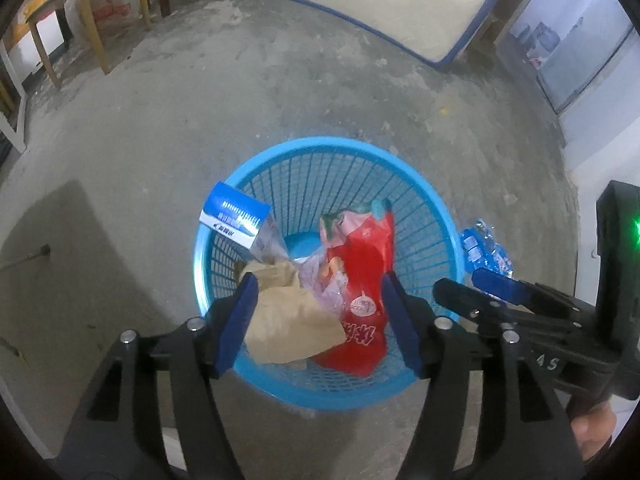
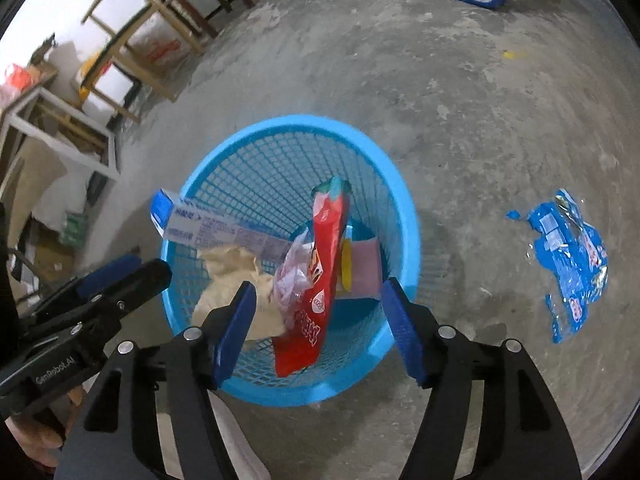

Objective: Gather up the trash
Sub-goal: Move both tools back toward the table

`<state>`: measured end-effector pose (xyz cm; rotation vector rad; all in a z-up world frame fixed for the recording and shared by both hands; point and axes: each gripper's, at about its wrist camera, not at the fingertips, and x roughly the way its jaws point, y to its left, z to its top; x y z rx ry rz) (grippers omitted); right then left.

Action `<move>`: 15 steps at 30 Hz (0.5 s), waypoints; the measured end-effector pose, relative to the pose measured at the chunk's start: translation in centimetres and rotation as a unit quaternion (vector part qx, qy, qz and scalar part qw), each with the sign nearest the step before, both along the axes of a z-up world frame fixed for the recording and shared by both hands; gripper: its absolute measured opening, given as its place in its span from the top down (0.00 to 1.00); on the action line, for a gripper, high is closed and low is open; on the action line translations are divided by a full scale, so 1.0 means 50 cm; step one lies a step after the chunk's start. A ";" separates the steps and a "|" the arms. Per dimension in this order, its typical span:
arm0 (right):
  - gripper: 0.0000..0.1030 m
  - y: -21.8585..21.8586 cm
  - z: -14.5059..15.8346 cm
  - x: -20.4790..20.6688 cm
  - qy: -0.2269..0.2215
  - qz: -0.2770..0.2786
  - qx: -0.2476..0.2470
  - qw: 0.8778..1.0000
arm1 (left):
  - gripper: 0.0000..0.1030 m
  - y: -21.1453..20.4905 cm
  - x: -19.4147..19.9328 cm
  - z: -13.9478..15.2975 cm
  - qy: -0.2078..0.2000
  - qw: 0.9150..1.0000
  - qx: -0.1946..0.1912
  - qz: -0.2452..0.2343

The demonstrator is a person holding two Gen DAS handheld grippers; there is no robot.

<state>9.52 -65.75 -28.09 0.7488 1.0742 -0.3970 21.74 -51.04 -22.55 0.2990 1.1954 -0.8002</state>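
A blue mesh basket (image 1: 320, 144) (image 2: 300, 122) stands on the concrete floor and holds trash. In it are a crumpled brown paper bag (image 1: 288, 320) (image 2: 228, 276), a red snack bag (image 1: 364, 280) (image 2: 320, 280), a blue-and-white box (image 1: 236, 216) (image 2: 208, 228) leaning on the rim, and a clear plastic bag (image 2: 292, 280). My left gripper (image 1: 320, 320) (image 2: 148, 266) hangs open over the brown paper, pads apart from it. My right gripper (image 2: 320, 324) (image 1: 476, 286) hangs open over the red bag. A torn blue wrapper (image 2: 568, 264) (image 1: 484, 248) lies on the floor to the right of the basket.
Wooden tables and chairs (image 1: 92, 28) (image 2: 132, 40) stand at the far left. A mattress with blue edging (image 1: 360, 0) lies at the back. A doorway (image 1: 568, 52) opens at the right. A person's hand (image 1: 592, 432) (image 2: 36, 436) holds each gripper handle.
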 end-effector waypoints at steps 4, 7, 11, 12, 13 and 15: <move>0.38 -0.012 0.030 -0.050 -0.021 -0.029 -0.004 0.999 | 0.33 -0.002 -0.028 0.039 -0.024 0.999 -0.013 -0.022; 0.38 -0.008 0.055 -0.102 -0.037 -0.056 -0.003 0.998 | 0.30 -0.001 -0.051 0.070 -0.028 0.999 -0.022 -0.034; 0.33 0.006 0.075 -0.186 -0.056 -0.101 0.005 0.993 | 0.28 0.014 -0.111 0.128 -0.018 0.997 -0.048 -0.059; 0.29 0.013 0.073 -0.219 -0.060 -0.122 0.011 0.991 | 0.27 0.020 -0.131 0.146 -0.015 0.996 -0.057 -0.068; 0.26 0.020 0.069 -0.240 -0.060 -0.136 0.016 0.989 | 0.26 0.026 -0.147 0.157 -0.013 0.995 -0.063 -0.075; 0.25 0.038 0.043 -0.285 -0.050 -0.164 0.042 0.984 | 0.23 0.048 -0.192 0.189 -0.009 0.992 -0.076 -0.097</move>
